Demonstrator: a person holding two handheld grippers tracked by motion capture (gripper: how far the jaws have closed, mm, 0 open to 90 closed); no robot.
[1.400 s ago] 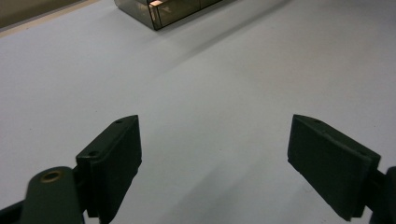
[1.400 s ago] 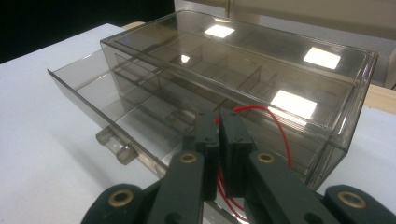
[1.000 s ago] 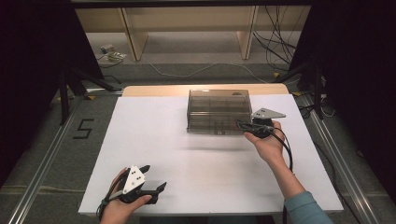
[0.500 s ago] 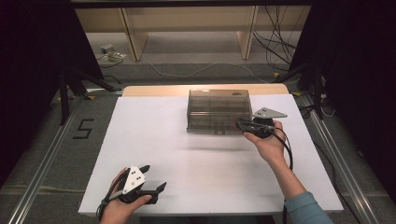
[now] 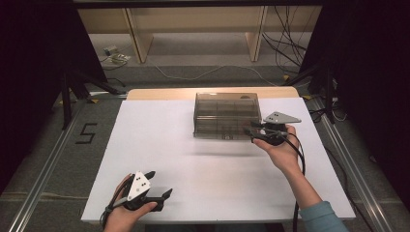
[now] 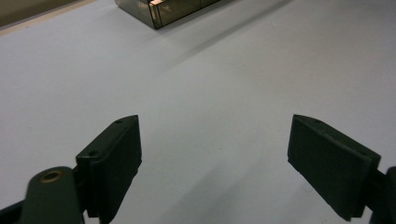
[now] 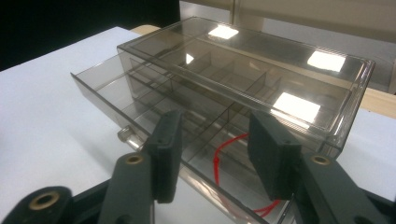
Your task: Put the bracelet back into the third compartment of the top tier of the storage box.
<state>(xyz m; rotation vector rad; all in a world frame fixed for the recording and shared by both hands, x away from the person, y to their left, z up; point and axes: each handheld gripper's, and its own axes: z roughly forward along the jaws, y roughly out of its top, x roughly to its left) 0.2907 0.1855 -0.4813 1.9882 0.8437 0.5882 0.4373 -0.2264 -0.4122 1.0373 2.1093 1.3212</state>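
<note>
left gripper (image 5: 157,184) jaws wide, empty | right gripper (image 7: 212,156) parted at drawer (image 7: 140,116) front (red item cropped)

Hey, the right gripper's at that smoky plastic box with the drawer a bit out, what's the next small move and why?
Probably ease the right gripper forward and close on the drawer front. Its jaws stand open around that edge, the drawer sits only partly out of the box, and the left gripper rests open far off.
</note>
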